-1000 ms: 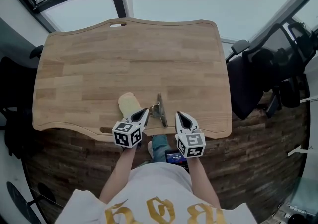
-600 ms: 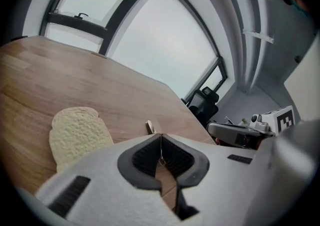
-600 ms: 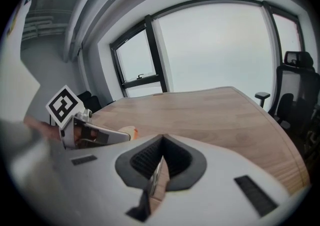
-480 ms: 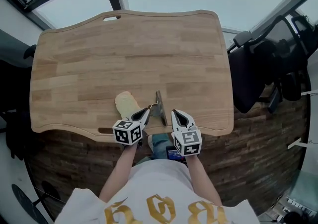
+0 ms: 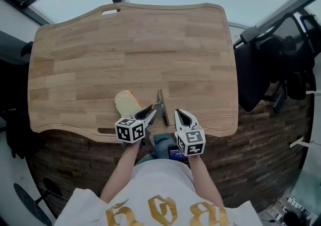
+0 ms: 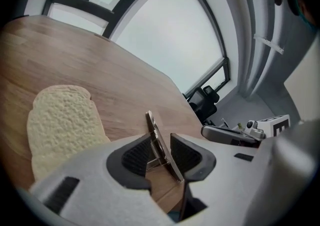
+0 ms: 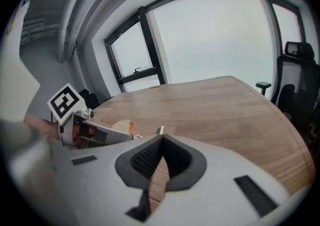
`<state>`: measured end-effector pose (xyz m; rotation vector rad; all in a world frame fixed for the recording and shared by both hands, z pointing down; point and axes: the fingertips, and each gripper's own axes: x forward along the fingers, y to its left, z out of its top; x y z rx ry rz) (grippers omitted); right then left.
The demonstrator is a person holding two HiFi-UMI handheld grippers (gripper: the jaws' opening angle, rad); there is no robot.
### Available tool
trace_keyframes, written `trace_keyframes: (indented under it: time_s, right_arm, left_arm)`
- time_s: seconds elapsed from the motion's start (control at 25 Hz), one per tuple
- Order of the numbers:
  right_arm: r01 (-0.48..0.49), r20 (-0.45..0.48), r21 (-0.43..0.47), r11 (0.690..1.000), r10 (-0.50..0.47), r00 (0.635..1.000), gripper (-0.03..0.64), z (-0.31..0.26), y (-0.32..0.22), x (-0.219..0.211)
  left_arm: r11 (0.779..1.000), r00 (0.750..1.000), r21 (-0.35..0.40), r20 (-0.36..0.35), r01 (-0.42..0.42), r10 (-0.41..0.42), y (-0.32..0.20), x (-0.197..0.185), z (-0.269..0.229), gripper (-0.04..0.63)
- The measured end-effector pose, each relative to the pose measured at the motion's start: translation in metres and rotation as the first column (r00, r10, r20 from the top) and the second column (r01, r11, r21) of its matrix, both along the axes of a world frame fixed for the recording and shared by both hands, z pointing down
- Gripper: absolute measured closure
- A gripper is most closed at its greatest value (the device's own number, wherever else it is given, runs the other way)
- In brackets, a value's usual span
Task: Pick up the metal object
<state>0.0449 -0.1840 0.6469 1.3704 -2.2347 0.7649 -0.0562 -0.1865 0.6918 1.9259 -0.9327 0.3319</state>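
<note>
My left gripper [image 6: 160,145] jaws, just opened, stand apart around the thin, flat metal object [image 6: 152,124], which stands on edge on the smooth wooden table [image 6: 100,77]. My right gripper [image 7: 161,139] jaws are together.

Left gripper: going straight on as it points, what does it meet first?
Probably the thin silver spring-loaded metal plate, standing inside the left gripper's claw, which has just been opening.
</note>
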Motion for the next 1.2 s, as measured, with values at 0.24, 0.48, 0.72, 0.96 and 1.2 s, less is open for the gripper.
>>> trace_keyframes:
  time_s: [0.24, 0.48, 0.72, 0.96, 1.2]
  right_arm:
    - [-0.001, -0.008, -0.008, 1.000, 0.001, 1.000, 0.606, 0.003, -0.003, 0.005]
    - [-0.004, -0.011, -0.011, 1.000, 0.004, 1.000, 0.605, 0.004, -0.008, 0.012]
    - [0.000, -0.011, -0.014, 1.000, -0.001, 1.000, 0.606, 0.005, -0.013, 0.016]
    - [-0.003, -0.007, -0.008, 1.000, 0.003, 1.000, 0.606, 0.001, -0.012, 0.020]
    - [-0.022, 0.001, 0.006, 1.000, 0.022, 1.000, 0.606, -0.006, -0.011, 0.028]
  left_arm:
    - [0.997, 0.999, -0.069, -0.047, -0.024, 0.021, 0.003, 0.016, 0.010, 0.468]
    - [0.994, 0.998, -0.107, -0.052, 0.022, -0.028, -0.001, 0.013, 0.019, 0.511]
    - [0.988, 0.989, -0.131, -0.110, 0.084, -0.099, -0.007, 0.013, 0.019, 0.549]
    - [0.981, 0.980, -0.149, -0.132, 0.126, -0.146, -0.008, 0.012, 0.018, 0.554]
    - [0.978, 0.973, -0.145, -0.154, 0.149, -0.171, -0.009, 0.012, 0.012, 0.558]
